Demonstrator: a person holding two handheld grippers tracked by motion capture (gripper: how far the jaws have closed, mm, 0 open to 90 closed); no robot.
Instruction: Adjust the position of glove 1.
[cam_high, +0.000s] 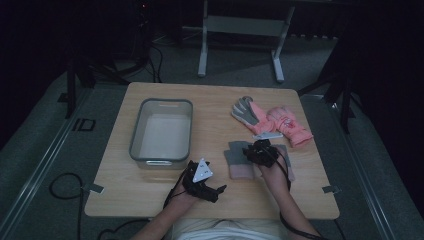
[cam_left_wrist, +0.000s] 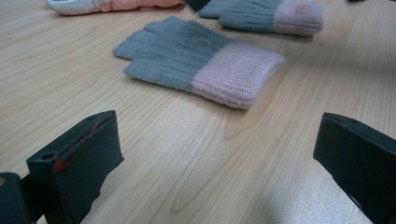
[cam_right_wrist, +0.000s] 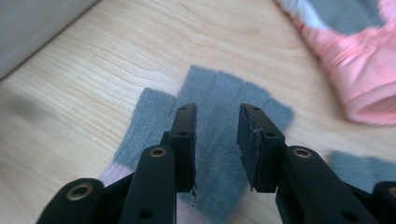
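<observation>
I read the work in hand as clearing gloves from the counter (cam_high: 150, 195) into the bin (cam_high: 161, 131).

Right tool (cam_right_wrist: 217, 123): it hangs directly above the near grey glove (cam_right_wrist: 219, 93), pointing down at the palm. The jaws stand partly open with a narrow gap, and grey knit shows through it. The pads are not pressing on the fabric, so nothing is held.

Left tool (cam_left_wrist: 215, 154): the jaws are spread wide and hold nothing. It sits low over bare wood near the front edge, aimed along the counter at the same glove (cam_left_wrist: 196, 60), which lies near but apart from it.

Glove position: it lies flat on the counter, between the bin and the second grey glove (cam_left_wrist: 266, 14). In the high view it sits just right of centre (cam_high: 236, 159), under the right tool (cam_high: 257, 150). The pink pair (cam_high: 272, 120) lies farther back.

Governing relation: the glove's long axis runs from the pink cuff, at the person's side, to the grey fingers, pointing away. The right tool's jaws straddle this axis, so they close across the width of the palm. The right tool is much the nearer of the two.

Judgement: the next move calls for a straight descent and a pinch on the palm fabric. The bin lies to the left of the glove, so the carry then runs leftward across the counter.
</observation>
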